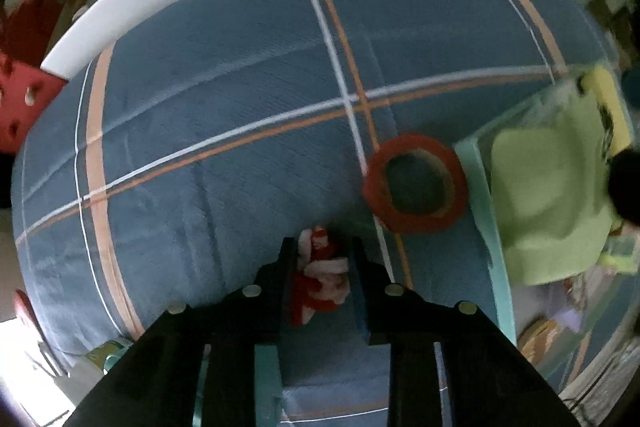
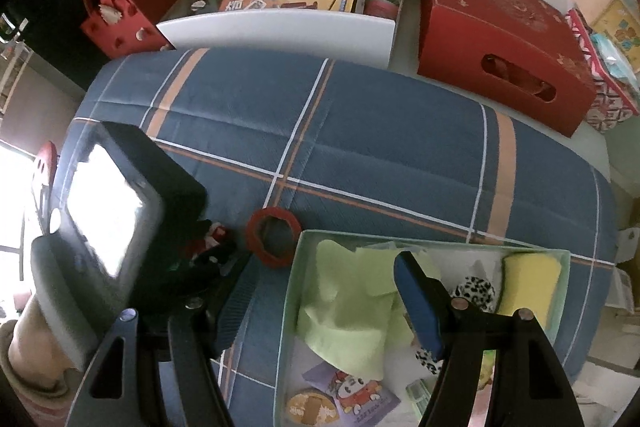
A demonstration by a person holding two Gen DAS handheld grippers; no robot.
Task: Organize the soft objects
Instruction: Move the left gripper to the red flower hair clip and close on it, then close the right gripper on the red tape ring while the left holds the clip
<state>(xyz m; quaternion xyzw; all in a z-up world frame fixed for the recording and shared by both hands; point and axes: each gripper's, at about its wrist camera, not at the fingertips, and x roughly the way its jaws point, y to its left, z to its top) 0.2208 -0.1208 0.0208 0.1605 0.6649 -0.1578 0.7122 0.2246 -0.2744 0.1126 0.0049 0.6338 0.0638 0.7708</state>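
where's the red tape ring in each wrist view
Left wrist: red tape ring lies right of centre on the blue plaid cover, beside the clear bin.
Right wrist: it sits left of centre, at the bin's left corner.
Shared landmark: the green cloth in the bin.

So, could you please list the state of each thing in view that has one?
Left gripper: closing around the red-and-white soft toy.
Right gripper: open, empty, above the bin.
Mint bin: open, holding green cloth.
Red tape roll: flat on bedspread.
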